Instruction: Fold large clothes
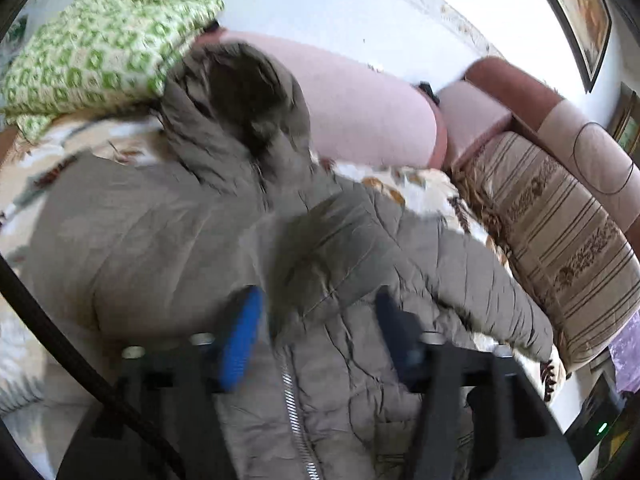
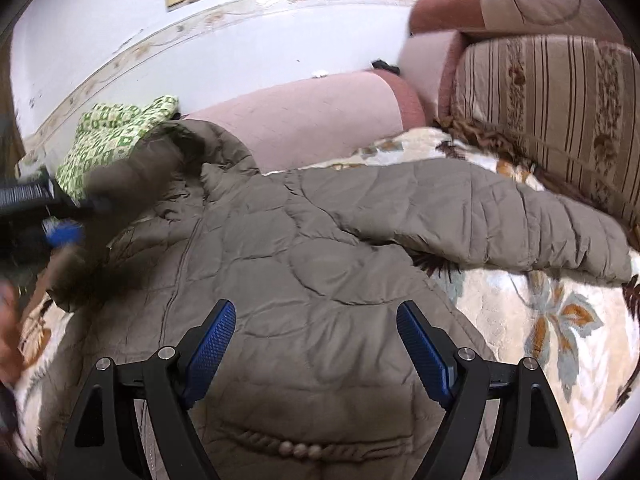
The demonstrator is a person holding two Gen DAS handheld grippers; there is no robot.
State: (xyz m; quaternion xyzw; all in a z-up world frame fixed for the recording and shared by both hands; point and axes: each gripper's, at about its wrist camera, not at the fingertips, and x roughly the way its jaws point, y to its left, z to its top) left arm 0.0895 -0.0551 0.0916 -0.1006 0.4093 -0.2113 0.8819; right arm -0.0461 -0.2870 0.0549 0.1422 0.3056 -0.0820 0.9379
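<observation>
Left wrist view
Item: quilted grey-brown jacket (image 1: 168, 232), hooded, lying front-up across the floral blanket (image 1: 412, 184) on the sofa seat.
Hood: fur-edged hood (image 1: 240, 92) at the far end, against the pink backrest cushion (image 1: 352, 108).
Zip: metal zipper (image 1: 294, 404) running down the near middle, between the fingers.
Sleeve: one sleeve (image 1: 480, 280) stretched out to the right, cuff near the striped cushion (image 1: 560, 248).
Other: green patterned cloth (image 1: 100, 52) at far left.
Tool: left gripper (image 1: 316, 336), jaws spread wide, nothing between them; picture blurred, contact with the fabric cannot be told.

Right wrist view
Item: same jacket (image 2: 320, 272), body filling the near middle, with a braided cord trim (image 2: 288, 446) low on the front.
Sleeve: sleeve (image 2: 500, 216) lying flat to the right over the blanket (image 2: 560, 320).
Tool: right gripper (image 2: 316, 352), jaws wide apart and empty, above the lower body panel.
Other tool: left gripper (image 2: 64, 232) blurred at the far left, near the other shoulder; its state is not legible here.

Handling (judgement)
Weight: padded, bulky but probably light.
Feel: soft, springy; the shell looks smooth and may slip, and folds may puff back open.
Grip point: the cuff or a sleeve seam, then the hem corners; pinch a thick fold of padding, not a single layer of shell.
</observation>
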